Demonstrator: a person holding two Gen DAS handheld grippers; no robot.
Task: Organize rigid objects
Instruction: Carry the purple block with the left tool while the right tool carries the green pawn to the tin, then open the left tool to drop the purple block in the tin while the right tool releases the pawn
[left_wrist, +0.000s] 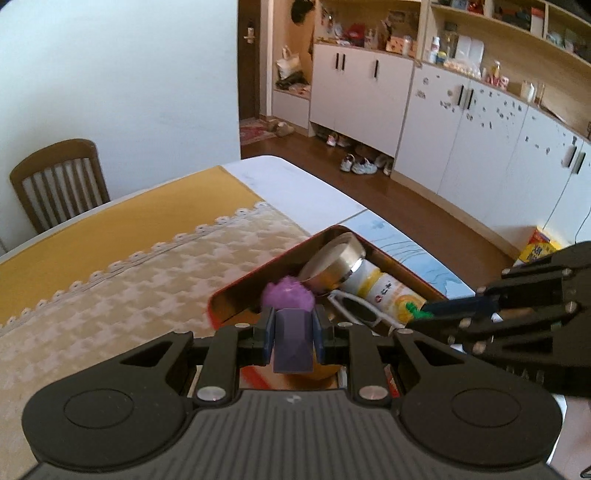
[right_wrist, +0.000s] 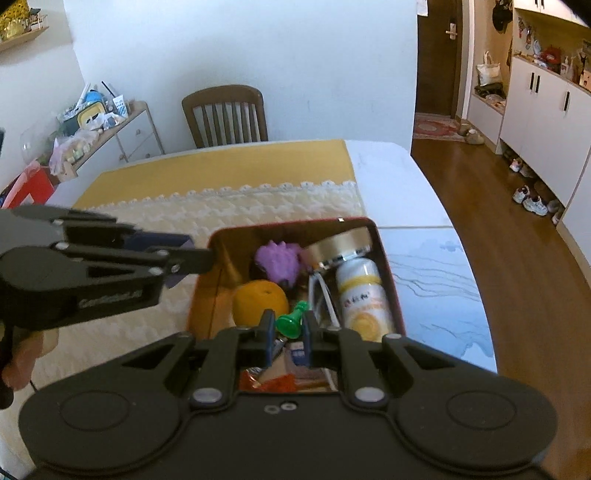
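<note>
In the left wrist view my left gripper (left_wrist: 293, 325) is shut on a dark purple block (left_wrist: 291, 347), held just over the near corner of a red tin box (left_wrist: 258, 274). My right gripper (right_wrist: 290, 326) is shut on a small green pawn-shaped piece (right_wrist: 291, 322) above the same red tin box (right_wrist: 386, 258). Inside lie a purple spiky ball (right_wrist: 277, 263), an orange (right_wrist: 258, 303), a gold-lidded jar (right_wrist: 341, 246), a white and yellow bottle (right_wrist: 364, 297) and white sunglasses (left_wrist: 354, 310). The left gripper (right_wrist: 199, 258) reaches the box's left rim.
The box stands on a cream lace runner (left_wrist: 129, 295) over a yellow cloth (right_wrist: 221, 170), near the white table edge (right_wrist: 461, 288). Snack packets (right_wrist: 273, 380) fill the box's near end. A wooden chair (right_wrist: 225, 114) stands at the far side; cupboards line the right.
</note>
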